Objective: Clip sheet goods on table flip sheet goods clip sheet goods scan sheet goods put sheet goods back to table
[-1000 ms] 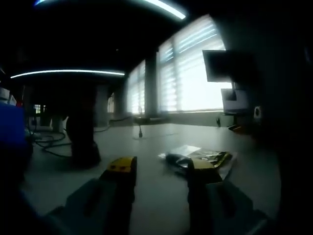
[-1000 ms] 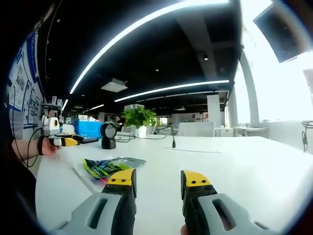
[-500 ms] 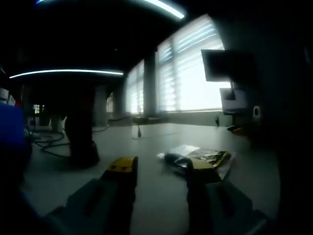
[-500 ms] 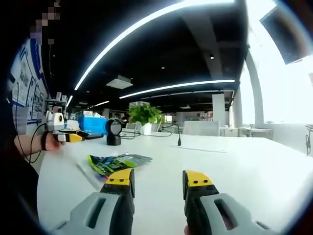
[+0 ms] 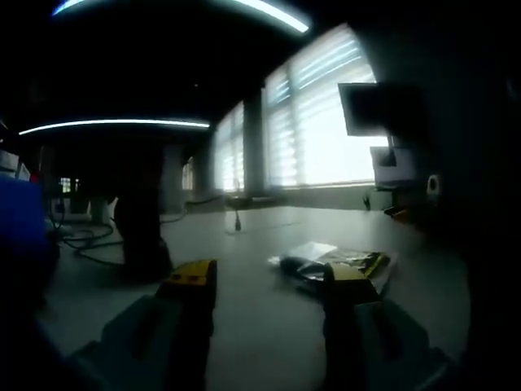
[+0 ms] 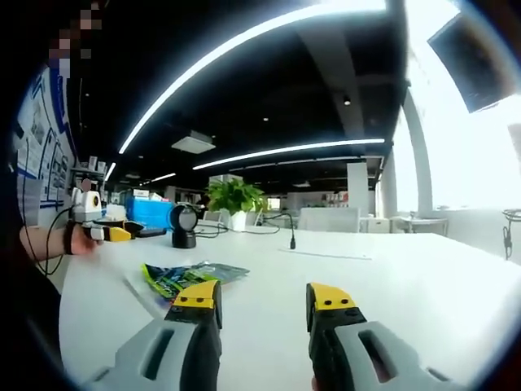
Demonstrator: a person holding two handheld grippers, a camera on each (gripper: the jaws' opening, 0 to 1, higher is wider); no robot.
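Your left gripper (image 5: 269, 281) hovers low over the desk (image 5: 260, 342), fingers apart, with the packet (image 5: 338, 265) just ahead of its right finger, long axis crosswise. From your right gripper (image 6: 264, 295) (also apart, holding nothing) the packet (image 6: 187, 275) lies ahead-left, farther off; the left looks nearer.

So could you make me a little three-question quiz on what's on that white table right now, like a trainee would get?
1. True or false: the right gripper is clamped on the green packet.
2. In the right gripper view, the black scanner on the table stands: A) beyond the packet, B) on top of it, C) between the jaws.
3. Fill in: the left gripper has its jaws ____.

Key: 1 false, the packet lies flat on the table ahead of the open jaws. 2 A. 3 open.
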